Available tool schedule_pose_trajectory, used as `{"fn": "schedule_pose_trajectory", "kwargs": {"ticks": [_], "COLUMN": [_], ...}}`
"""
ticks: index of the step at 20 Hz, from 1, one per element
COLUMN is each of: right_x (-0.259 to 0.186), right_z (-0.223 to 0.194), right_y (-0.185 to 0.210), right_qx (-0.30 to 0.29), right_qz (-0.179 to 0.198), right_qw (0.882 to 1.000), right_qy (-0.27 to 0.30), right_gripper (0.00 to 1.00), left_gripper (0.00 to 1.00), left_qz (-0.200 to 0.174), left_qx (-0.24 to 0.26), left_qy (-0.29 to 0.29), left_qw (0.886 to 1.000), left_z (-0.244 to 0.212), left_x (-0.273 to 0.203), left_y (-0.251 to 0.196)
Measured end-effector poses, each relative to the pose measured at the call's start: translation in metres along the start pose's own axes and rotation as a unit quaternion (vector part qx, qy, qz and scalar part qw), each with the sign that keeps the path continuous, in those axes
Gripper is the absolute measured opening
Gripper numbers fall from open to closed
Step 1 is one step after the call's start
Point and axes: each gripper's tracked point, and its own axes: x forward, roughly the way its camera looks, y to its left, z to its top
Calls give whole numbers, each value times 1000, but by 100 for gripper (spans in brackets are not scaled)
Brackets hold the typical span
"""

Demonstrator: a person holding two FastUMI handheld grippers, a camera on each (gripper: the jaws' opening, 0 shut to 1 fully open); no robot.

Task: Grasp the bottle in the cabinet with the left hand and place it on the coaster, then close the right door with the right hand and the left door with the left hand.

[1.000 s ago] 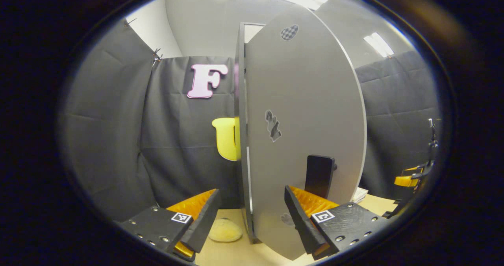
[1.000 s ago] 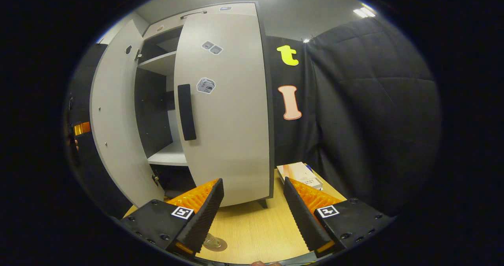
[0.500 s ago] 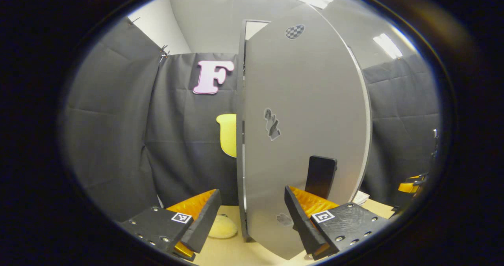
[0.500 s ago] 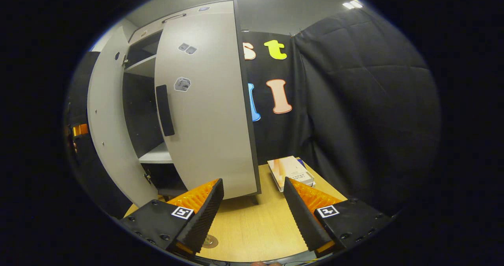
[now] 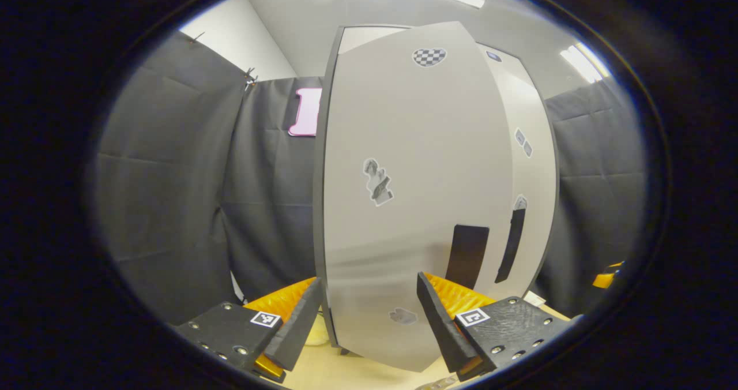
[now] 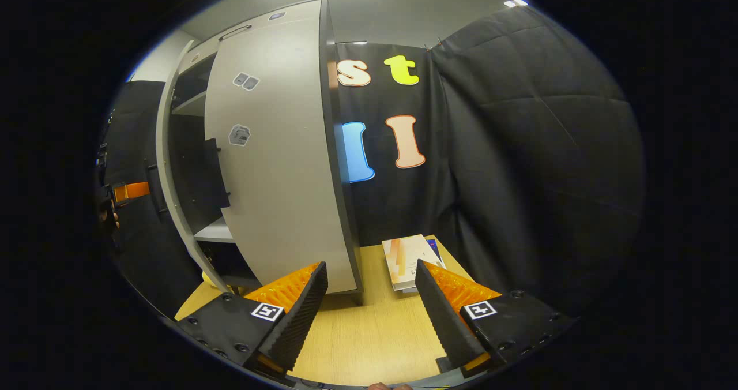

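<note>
In the left gripper view the grey left door [image 5: 403,205] stands close in front, nearly shut, with its black handle [image 5: 467,255] low on the right. My left gripper [image 5: 369,315] is open, its fingers spread in front of the door's lower part and holding nothing. Past it the right door [image 5: 533,171] lies against the cabinet front. In the right gripper view the right door [image 6: 277,171] looks shut, and the left door [image 6: 166,165] is edge-on with a gap showing shelves. My right gripper [image 6: 369,312] is open over the wooden table [image 6: 369,344], apart from the cabinet.
A stack of books [image 6: 406,254] lies on the table just right of the cabinet. A pale yellow soft object [image 5: 316,335] sits by the cabinet's left foot. At the far left of the right gripper view a hand holds the left gripper [image 6: 124,192]. Black cloth walls surround the booth.
The left door has swung from edge-on toward shut, my left gripper following it. The right door has closed against the cabinet, and my right gripper has drawn away to the right.
</note>
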Motion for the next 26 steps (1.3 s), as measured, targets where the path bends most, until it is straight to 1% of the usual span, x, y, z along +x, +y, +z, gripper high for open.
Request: {"fn": "schedule_pose_trajectory", "kwargs": {"ticks": [3,7,10,12,17,19,21,23,26], "right_x": [8,27,41,47,54,55,56,55,53], "right_z": [2,5,13,24,56,69,78,83,82], "right_y": [-12,-15,-4,7,39,49,57,67,75], "right_qx": [-9,-10,-14,-16,-23,-26,-28,-30,-38], "right_qz": [13,38,57,67,87,85,71,64,53], "right_qw": [1000,999,998,997,995,994,994,994,994], "right_qy": [-1,-3,-11,-23,-53,-67,-79,-84,-85], "right_gripper": [98,98,98,98,98,98,98,98,97], "left_gripper": [94,94,94,94,94,94,94,94,94], "left_qz": [23,31,35,34,32,27,26,32,27], "left_qx": [0,0,18,21,-20,-27,-29,-29,-47], "left_qy": [-9,-33,-40,-46,-70,-81,-80,-84,-95], "left_qw": [1000,999,998,998,997,996,996,996,994], "left_z": [2,9,10,10,20,23,21,20,23], "left_x": [-19,-59,-84,-95,-118,-125,-124,-121,-117], "left_y": [-5,-8,-10,-6,9,18,30,43,54]}}
